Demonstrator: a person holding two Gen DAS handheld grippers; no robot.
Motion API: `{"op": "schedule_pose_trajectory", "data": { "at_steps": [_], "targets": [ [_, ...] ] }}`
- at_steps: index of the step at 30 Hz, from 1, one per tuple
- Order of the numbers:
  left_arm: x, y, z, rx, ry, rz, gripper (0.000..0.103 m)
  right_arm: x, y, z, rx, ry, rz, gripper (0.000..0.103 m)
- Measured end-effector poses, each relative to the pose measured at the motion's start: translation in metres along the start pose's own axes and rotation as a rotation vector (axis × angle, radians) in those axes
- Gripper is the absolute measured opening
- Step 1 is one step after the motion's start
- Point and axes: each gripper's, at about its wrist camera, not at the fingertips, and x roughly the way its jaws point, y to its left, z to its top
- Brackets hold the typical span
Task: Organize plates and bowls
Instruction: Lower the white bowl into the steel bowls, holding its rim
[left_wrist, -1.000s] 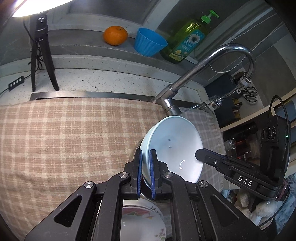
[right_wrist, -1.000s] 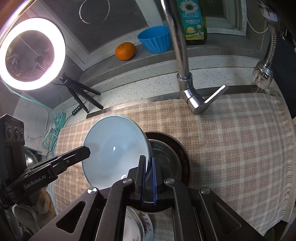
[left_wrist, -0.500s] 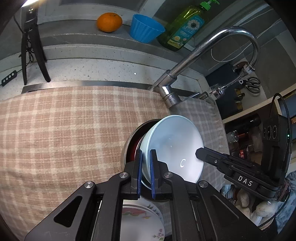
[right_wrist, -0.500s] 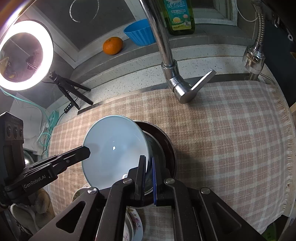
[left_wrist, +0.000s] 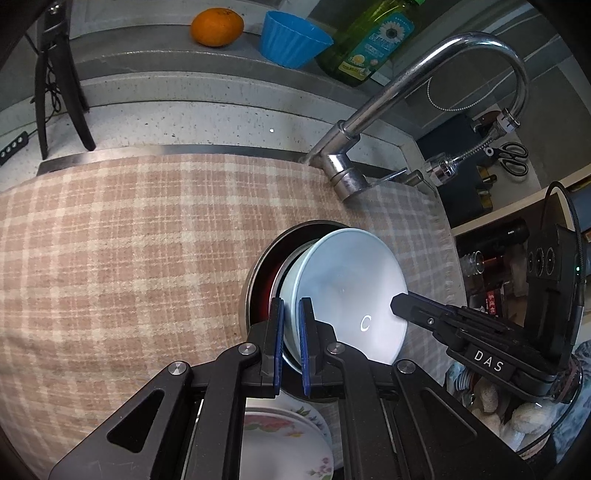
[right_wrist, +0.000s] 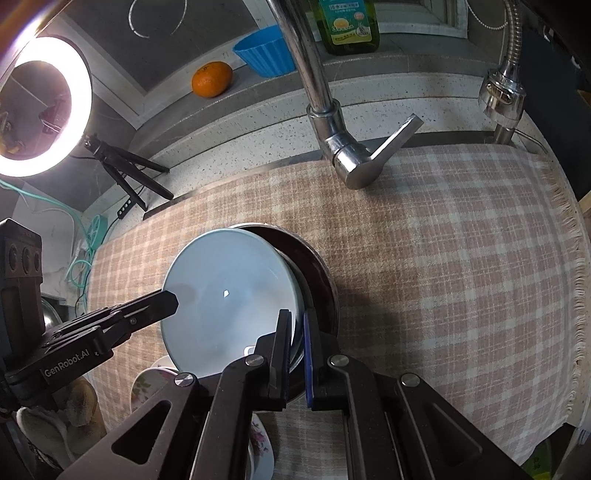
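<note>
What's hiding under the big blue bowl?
Under the pale blue bowl, clamped by both grippers, sits a metal bowl with a dark red inside. Most of it is covered, so its contents can't be seen.

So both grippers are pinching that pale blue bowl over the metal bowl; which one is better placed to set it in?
Neither, probably: it looks like a job for both. The left gripper and right gripper clamp opposite rims of the pale blue bowl, tilted above the metal bowl, so lowering together seems safest.

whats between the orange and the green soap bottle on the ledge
A blue fluted cup stands between the orange and the green soap bottle. Both wrist views show it.
</note>
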Motion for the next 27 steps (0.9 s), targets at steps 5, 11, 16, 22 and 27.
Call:
{"op": "schedule_pose_trajectory", "data": {
  "at_steps": [5, 11, 16, 22, 27],
  "targets": [
    [0.0035, 0.0003, -0.0011, 0.001, 0.006, 0.008, 0.006, 0.0055, -0.0031, -0.0011, 0.007, 0.011, 0.003, 0.006],
    [0.0036, 0.0, -0.0013, 0.005, 0.002, 0.013, 0.006, 0.0068, -0.003, -0.0014, 0.002, 0.013, 0.002, 0.006],
    [0.004, 0.0001, -0.0011, 0.011, 0.003, 0.013, 0.006, 0.0077, -0.0027, -0.0002, -0.003, 0.016, 0.003, 0.006],
    [0.0033, -0.0032, -0.0019, 0.031, 0.006, 0.026, 0.006, 0.0079, -0.0028, -0.0008, -0.009, 0.013, 0.006, 0.007],
    [-0.0031, -0.0038, -0.0021, 0.041, -0.005, 0.027, 0.013, 0.0032, -0.0046, -0.0029, -0.004, -0.004, 0.014, 0.011]
  ]
}}
